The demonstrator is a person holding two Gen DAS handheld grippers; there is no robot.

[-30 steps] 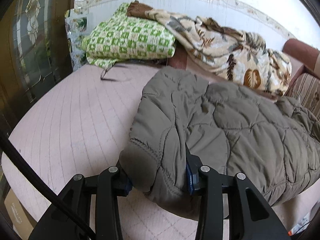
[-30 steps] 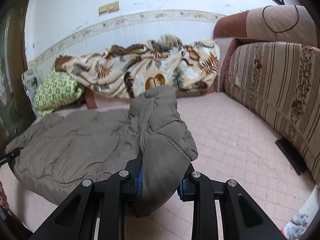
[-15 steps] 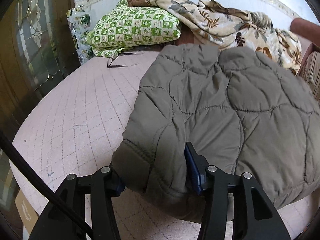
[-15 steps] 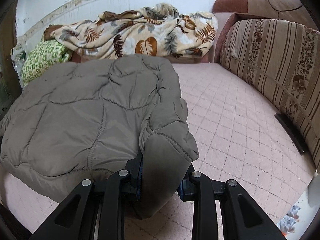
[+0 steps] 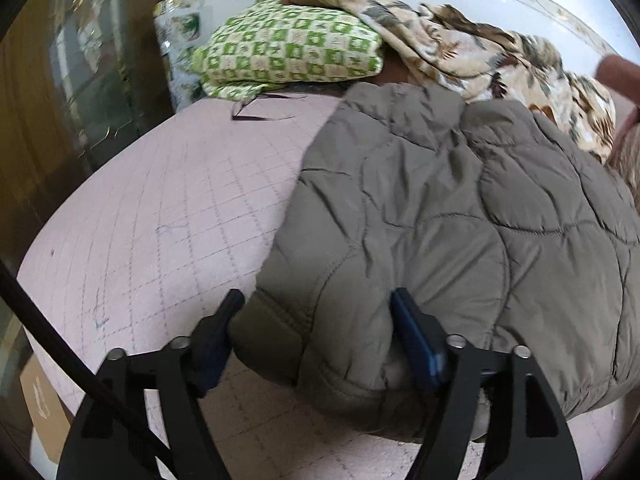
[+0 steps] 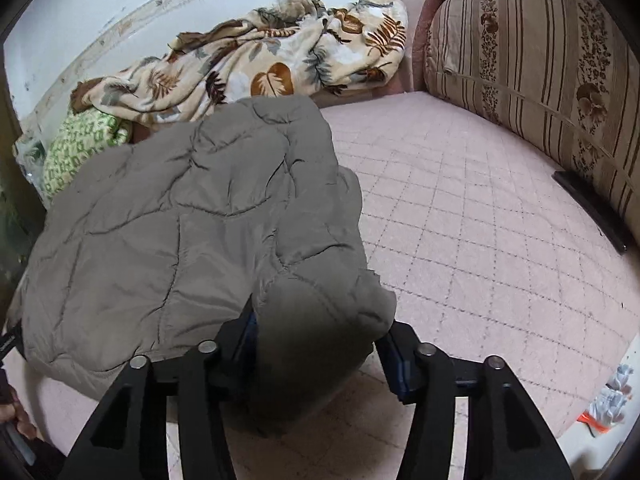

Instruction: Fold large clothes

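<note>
A grey-brown quilted jacket point(image 5: 440, 208) lies folded over on the pink quilted bed point(image 5: 160, 208). Its near left corner sits between the fingers of my left gripper point(image 5: 318, 300), whose jaws are opening; the left pad stands just off the cloth. In the right wrist view the jacket point(image 6: 192, 216) spreads to the left, and its near right corner rests between the fingers of my right gripper point(image 6: 320, 324), also opening, with a gap at the right pad.
A green checked pillow point(image 5: 288, 52) and a leaf-print blanket point(image 6: 260, 64) lie along the far wall. A striped backrest cushion point(image 6: 540, 60) lines the right side, with a dark bar point(image 6: 592, 208) at its foot. A cardboard box point(image 5: 40, 408) stands below the bed's left edge.
Both grippers came down with the jacket's front edge, laying it flat over the rest of the jacket. Both pairs of jaws then widened and no longer pinch the corners.
</note>
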